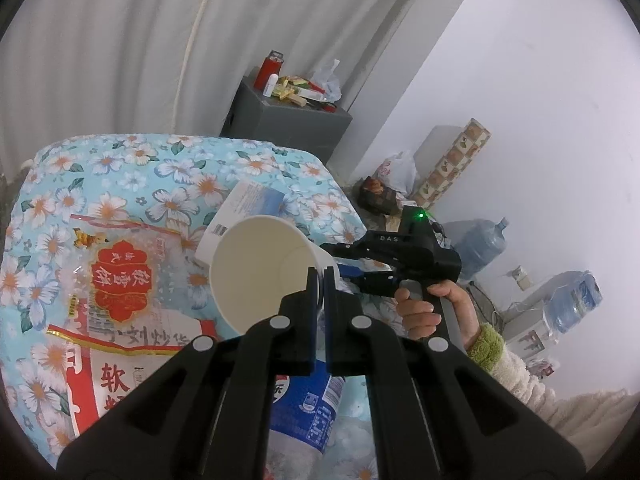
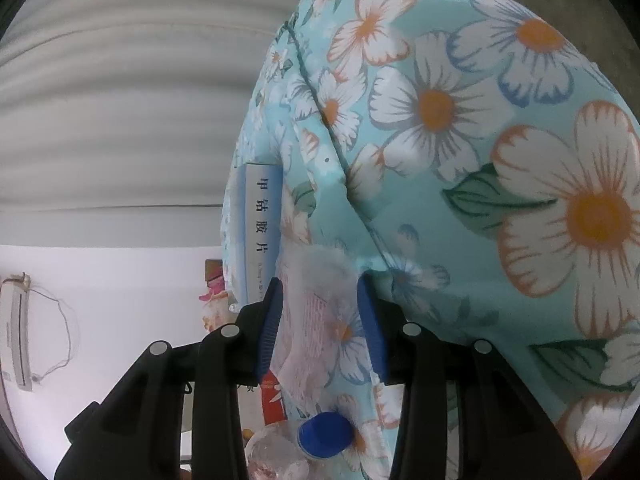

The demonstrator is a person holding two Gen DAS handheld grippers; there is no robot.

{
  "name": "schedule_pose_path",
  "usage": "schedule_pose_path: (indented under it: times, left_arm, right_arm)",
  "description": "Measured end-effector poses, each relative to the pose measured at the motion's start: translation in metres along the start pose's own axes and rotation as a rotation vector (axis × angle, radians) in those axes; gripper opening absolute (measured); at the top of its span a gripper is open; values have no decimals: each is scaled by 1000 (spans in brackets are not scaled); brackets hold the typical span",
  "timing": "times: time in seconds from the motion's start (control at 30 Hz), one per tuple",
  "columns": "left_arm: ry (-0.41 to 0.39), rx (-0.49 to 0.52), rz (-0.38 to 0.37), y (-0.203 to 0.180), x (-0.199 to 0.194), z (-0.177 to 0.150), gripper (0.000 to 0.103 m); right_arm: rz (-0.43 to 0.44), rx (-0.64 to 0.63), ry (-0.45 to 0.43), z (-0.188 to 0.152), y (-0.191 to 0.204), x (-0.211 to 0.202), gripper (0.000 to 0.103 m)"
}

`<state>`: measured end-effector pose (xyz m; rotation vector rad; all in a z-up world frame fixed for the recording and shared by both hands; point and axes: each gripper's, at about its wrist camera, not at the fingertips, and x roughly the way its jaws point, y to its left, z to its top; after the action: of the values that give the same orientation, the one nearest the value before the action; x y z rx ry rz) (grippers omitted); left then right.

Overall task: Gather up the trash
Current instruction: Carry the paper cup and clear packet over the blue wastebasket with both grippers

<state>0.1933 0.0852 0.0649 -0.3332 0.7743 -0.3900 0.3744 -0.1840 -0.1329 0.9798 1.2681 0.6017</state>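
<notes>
left gripper (image 1: pixel 320 280) is pinched tight on the rim of a white paper cup (image 1: pixel 260 272), its blue pads either side of the cup wall; the cup lies tipped on its side with the open mouth facing the left wrist camera and its inside bare. right gripper (image 2: pixel 320 308) stands partly spread, with nothing pressed between its pads: through the gap shows a thin clear plastic bag (image 2: pixel 312 320) with pink print, and the pads do not seem to touch it. just below that gap lies a clear plastic bottle (image 2: pixel 280 456) with a blue cap (image 2: pixel 325 434).

in the left view the bottle's blue label (image 1: pixel 316 412) shows under the left gripper's arms. beside the cup lies a large snack bag (image 1: pixel 120 300) with red and gold print, and behind the cup a white and blue box (image 1: pixel 248 204), flat on the flowered quilt (image 1: pixel 160 168). in the right view the same box (image 2: pixel 260 232) shows its printed edge against the quilt (image 2: pixel 480 140).

to the right of the cup, the right gripper's black body (image 1: pixel 396 260) is held by a hand (image 1: pixel 424 312) in a fuzzy cream sleeve with a green cuff (image 1: pixel 486 346).

beyond the quilt stands a grey cabinet (image 1: pixel 288 124) with small things on top, before a pale curtain (image 1: pixel 120 40). two water jugs (image 1: pixel 480 244) sit by the white wall.
</notes>
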Motion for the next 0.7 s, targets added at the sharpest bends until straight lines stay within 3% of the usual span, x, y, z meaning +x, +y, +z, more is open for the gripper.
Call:
schedule_pose_path:
  times: [0.1, 0.17, 0.27, 0.37, 0.5, 0.7]
  left_arm:
    - [0, 2, -7, -3, 2, -1, 1]
    - [0, 2, -8, -5, 1, -1, 1]
    - [-4, 5, -7, -8, -1, -1, 1]
    - [-8, 12, -3, -13, -5, -1, 1]
    - [-12, 37, -6, -28, -7, 2, 1]
    - [9, 113, -55, -76, 8, 9, 1]
  right_arm:
    - [-23, -15, -9, 3, 3, 2, 33]
    - [-50, -23, -20, 2, 3, 2, 18]
    - [-37, -21, -28, 1, 7, 4, 5]
    - [-18, -52, -72, -4, 12, -6, 3]
    - [7, -122, -181, -19, 25, -49, 2]
    - [-44, -236, -485, -63, 30, -180, 2]
